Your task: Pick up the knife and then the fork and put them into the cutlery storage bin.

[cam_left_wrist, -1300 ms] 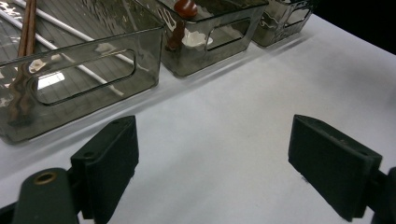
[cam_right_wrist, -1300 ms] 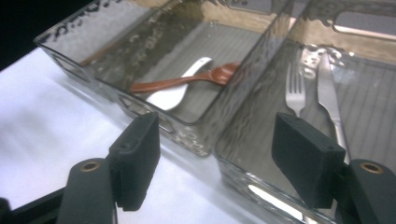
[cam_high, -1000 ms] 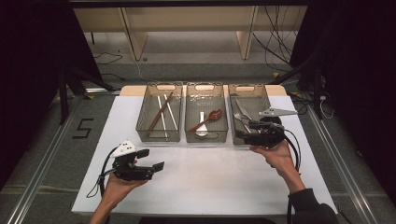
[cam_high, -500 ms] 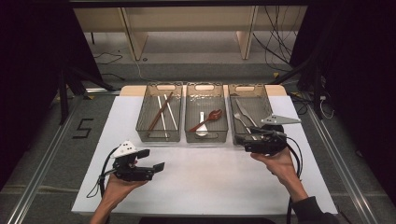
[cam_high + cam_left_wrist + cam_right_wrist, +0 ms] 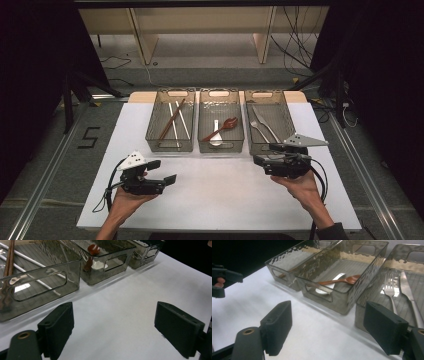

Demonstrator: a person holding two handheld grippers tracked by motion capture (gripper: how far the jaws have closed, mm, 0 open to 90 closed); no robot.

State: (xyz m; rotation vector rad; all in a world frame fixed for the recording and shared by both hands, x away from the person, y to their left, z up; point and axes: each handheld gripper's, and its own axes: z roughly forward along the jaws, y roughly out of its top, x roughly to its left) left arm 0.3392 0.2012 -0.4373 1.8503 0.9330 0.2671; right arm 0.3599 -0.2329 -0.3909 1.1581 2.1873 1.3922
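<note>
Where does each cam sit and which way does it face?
High view: above the person's side, facing forward and down on the table; both hands, left gripper, right gripper.
Left gripper view: behind its open jaws, facing the bins.
Right gripper view: behind its open jaws, facing the fork bin.
Shared: brown spoon.

One mark is legible: a black figure "5" (image 5: 90, 137) is laid out in dark strips on the grey floor (image 5: 55, 165), left of the white table (image 5: 220, 200), seen in the high view; its strokes are angular and blocky; no other number or sign is made out beside it; no lettering, label or brand is read on the three clear bins, on the cutlery within them, or on either gripper; nothing legible is found in the left gripper view or the right gripper view.
</note>
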